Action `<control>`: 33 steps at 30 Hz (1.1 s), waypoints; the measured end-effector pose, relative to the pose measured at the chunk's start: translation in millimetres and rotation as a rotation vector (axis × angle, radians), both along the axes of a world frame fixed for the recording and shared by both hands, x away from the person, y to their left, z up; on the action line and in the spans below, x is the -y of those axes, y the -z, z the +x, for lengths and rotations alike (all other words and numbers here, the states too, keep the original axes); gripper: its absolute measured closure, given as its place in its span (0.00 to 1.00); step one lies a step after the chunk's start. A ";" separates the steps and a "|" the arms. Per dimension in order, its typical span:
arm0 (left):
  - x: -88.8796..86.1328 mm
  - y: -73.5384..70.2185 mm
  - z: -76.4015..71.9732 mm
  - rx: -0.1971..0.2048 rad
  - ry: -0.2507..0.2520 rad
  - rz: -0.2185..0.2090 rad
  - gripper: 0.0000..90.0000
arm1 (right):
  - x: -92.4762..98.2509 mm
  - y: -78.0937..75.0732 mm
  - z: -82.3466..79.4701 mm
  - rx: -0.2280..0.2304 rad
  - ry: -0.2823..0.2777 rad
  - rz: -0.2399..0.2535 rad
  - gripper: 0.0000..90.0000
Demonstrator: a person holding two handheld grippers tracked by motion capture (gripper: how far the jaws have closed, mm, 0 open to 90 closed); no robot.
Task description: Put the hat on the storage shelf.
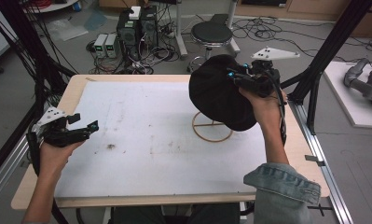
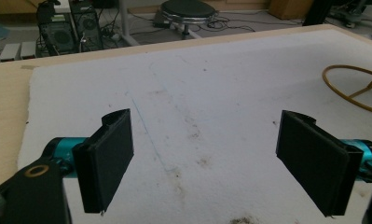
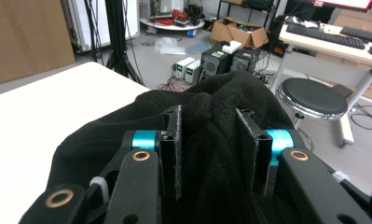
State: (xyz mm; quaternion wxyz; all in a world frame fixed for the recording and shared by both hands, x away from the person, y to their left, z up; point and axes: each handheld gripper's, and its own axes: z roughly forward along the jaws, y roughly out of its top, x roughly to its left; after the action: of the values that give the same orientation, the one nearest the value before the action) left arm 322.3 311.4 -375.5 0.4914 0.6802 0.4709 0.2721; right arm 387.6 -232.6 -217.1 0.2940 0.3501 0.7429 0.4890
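Table (image 1: 44, 186) of pale wood carries a large white mat (image 1: 151, 140), marked with small brown stains and faint scuffs. Above its far right part hangs a black hat (image 1: 218, 93), soft and fleecy, bunched into folds, lifted clear of the mat. The right gripper (image 1: 237, 77) has its jaws pinching a thick fold of that cloth; in the right gripper view the fabric (image 3: 211, 140) bulges up between the two black jaws and spills around them. Directly under the hat stands a thin gold wire stand (image 1: 213, 127), a ring base with a crossbar resting on the mat, its upper part hidden behind the hat. The left gripper (image 1: 83, 128) hovers over the mat's near left edge, well apart from the hat, with jaws spread wide and nothing between them; its own view shows stained mat (image 2: 197, 107) in the gap and part of the gold ring (image 2: 349, 88) at the right. Beyond the table sit a round black stool (image 1: 211, 33), computer towers (image 1: 137, 25) and tangled cables (image 1: 151, 58) on the floor.
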 end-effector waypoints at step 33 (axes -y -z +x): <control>-1.8 -2.0 -1.2 0.004 -0.003 -0.006 0.21 | -3.9 26.7 6.7 -0.011 0.028 0.040 0.59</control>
State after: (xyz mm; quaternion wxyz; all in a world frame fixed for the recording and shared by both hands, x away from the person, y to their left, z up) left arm 321.2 313.2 -373.5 0.4940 0.6775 0.4718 0.2726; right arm 394.3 -228.7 -243.8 0.2897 0.3690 0.7295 0.4977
